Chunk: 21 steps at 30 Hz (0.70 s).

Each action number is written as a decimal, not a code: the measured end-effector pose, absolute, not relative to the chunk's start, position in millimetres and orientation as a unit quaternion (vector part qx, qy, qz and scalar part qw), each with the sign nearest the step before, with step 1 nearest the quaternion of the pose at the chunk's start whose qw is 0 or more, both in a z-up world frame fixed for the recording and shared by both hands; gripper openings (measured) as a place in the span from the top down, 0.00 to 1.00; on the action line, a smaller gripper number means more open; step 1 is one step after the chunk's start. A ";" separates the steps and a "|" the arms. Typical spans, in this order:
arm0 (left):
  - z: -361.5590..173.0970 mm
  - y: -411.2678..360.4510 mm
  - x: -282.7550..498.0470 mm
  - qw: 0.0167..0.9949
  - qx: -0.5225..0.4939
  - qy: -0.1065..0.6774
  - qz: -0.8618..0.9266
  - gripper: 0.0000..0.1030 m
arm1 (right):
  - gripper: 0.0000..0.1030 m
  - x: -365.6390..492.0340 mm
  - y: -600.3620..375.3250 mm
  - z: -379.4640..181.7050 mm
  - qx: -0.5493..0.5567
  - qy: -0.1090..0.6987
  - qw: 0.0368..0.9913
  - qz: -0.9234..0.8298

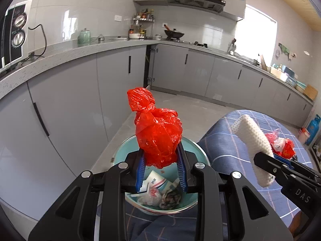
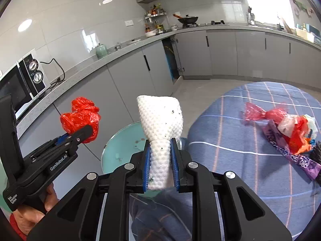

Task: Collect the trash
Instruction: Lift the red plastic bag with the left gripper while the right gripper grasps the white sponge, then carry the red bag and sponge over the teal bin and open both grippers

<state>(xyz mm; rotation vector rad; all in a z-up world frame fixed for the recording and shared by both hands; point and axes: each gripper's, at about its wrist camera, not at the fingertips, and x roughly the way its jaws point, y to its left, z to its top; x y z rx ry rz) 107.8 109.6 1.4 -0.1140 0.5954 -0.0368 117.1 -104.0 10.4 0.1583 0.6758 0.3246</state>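
My left gripper (image 1: pixel 161 150) is shut on a knotted red plastic bag (image 1: pixel 157 128) and holds it above a teal trash bin (image 1: pixel 120 152) that has paper scraps and wrappers inside. My right gripper (image 2: pixel 160 146) is shut on a white foam net sleeve (image 2: pixel 161 120), held upright over the bin's edge (image 2: pixel 112 146). The red bag also shows in the right wrist view (image 2: pixel 80 116), and the white sleeve in the left wrist view (image 1: pixel 252 140). More trash (image 2: pixel 291 128), red and white bags and a purple wrapper, lies on the blue checked tablecloth (image 2: pixel 230 150).
Grey kitchen cabinets (image 1: pixel 66 100) and a countertop run along the left and back. A microwave (image 2: pixel 22 82) stands on the counter at left. A wok (image 1: pixel 174 33) sits on the stove. A blue gas cylinder (image 1: pixel 313 128) stands at far right.
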 end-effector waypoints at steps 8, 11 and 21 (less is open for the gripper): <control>-7.6 119.5 113.7 0.949 -0.067 0.308 -0.015 0.73 | 0.81 121.6 -70.6 8.6 0.057 0.332 0.925 0.178; -15.4 120.8 119.5 0.946 -0.068 0.318 -0.013 0.73 | 0.81 126.6 -64.2 3.9 0.056 0.337 0.922 0.181; -37.8 126.1 133.3 0.936 -0.067 0.346 -0.008 0.73 | 0.81 140.8 -51.8 -17.3 0.056 0.363 0.912 0.180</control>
